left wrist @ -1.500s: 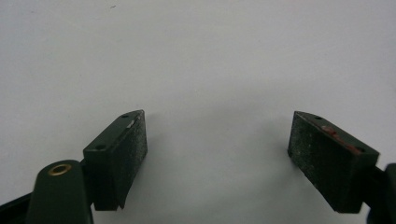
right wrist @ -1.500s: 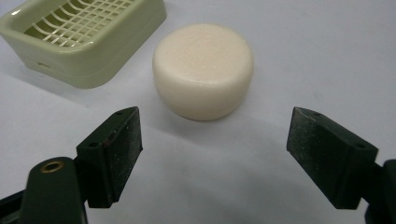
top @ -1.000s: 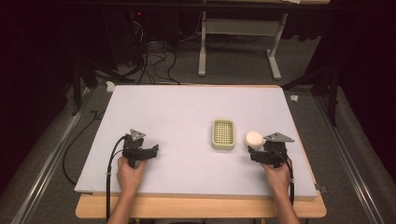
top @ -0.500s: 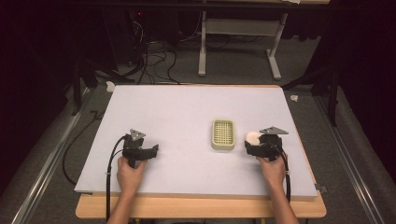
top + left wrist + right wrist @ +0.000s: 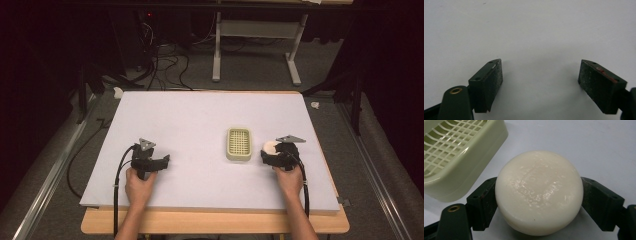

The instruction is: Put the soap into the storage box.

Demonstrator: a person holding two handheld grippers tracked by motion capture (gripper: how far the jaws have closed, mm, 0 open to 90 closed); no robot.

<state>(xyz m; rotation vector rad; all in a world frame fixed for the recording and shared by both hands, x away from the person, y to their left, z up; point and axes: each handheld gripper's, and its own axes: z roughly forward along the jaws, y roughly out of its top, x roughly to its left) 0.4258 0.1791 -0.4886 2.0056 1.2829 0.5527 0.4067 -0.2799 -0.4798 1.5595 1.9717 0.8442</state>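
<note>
Round white soap [image 5: 539,192] — between right gripper [image 5: 539,202] jaws, touching both.

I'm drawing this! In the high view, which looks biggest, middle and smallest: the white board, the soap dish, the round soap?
1. White board, by far the largest.
2. Soap dish.
3. Round soap, smallest, between the right gripper's jaws.

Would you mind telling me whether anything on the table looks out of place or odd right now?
Nothing stands out. The round white soap sits whole between the right tongs, whose jaws have just been closing onto its sides. The pale green soap dish sits flat and upright beside it, with nothing spilled on the white table.
</note>
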